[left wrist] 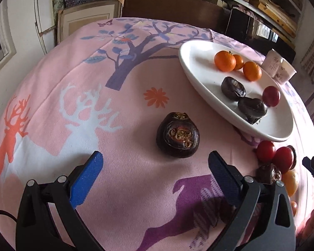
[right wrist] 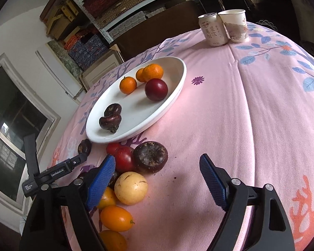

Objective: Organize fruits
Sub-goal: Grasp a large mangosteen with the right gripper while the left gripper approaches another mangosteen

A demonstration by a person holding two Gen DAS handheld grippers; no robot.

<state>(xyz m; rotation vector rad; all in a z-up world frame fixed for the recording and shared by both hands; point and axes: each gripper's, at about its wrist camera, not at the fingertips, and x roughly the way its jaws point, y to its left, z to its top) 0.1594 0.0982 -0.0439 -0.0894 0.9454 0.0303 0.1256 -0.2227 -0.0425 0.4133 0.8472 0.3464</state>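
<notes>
A white oval plate [left wrist: 190, 62] [right wrist: 173, 96] holds three oranges [left wrist: 225, 61], two dark water chestnuts [left wrist: 233, 89] and a red plum [right wrist: 156, 89]. My left gripper [left wrist: 155, 163] is open and empty, just short of a lone dark chestnut [left wrist: 178, 138] on the pink cloth. My right gripper [right wrist: 157, 173] is open and empty. A pile of loose fruit lies by its left finger: a big dark chestnut [right wrist: 150, 156], red tomatoes [right wrist: 124, 161], a pale yellow round fruit [right wrist: 131, 187] and orange kumquats [right wrist: 116, 218].
A drink can [right wrist: 213, 29] and a paper cup [right wrist: 236, 25] stand at the table's far edge beyond the plate. The left gripper's body [right wrist: 52, 173] shows at the left of the right wrist view. Shelves and boxes line the wall behind.
</notes>
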